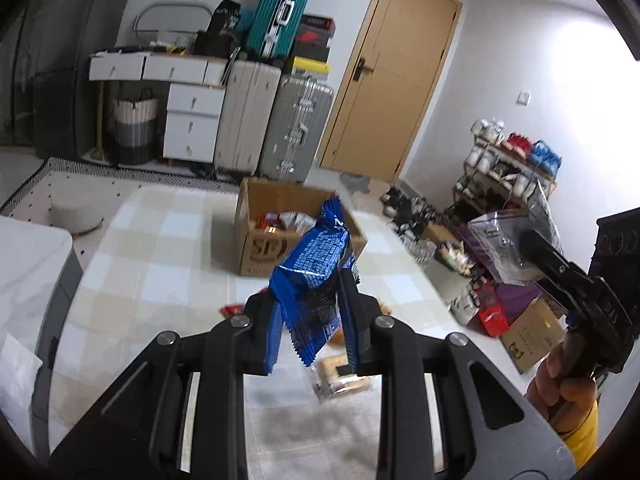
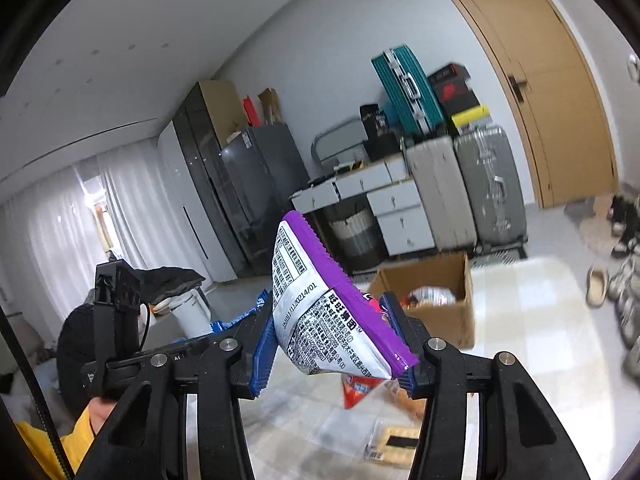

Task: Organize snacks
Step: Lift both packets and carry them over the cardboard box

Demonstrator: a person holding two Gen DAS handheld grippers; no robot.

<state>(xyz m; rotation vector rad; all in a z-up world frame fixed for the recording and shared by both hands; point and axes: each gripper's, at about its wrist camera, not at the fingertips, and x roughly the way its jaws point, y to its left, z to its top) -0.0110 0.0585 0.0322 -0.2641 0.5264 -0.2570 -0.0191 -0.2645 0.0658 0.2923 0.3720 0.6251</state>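
My left gripper (image 1: 310, 328) is shut on a blue snack bag (image 1: 316, 256), held up above the checked mat (image 1: 160, 248). The bag's top points toward an open cardboard box (image 1: 260, 248) with several snacks inside. My right gripper (image 2: 334, 344) is shut on a purple and white snack bag (image 2: 320, 300) that tilts up to the left. The same cardboard box (image 2: 436, 316) lies beyond it on the floor. Loose snack packets (image 2: 360, 390) stay on the mat below both grippers. The other gripper and a hand (image 1: 568, 376) show at the right edge of the left wrist view.
Suitcases (image 1: 272, 120) and a white drawer desk (image 1: 192, 120) line the far wall beside a wooden door (image 1: 388, 80). A shoe rack (image 1: 508, 168), bags and boxes crowd the right side. A round white stool (image 1: 76, 208) stands left of the mat. A grey fridge (image 2: 248, 184) stands at the back.
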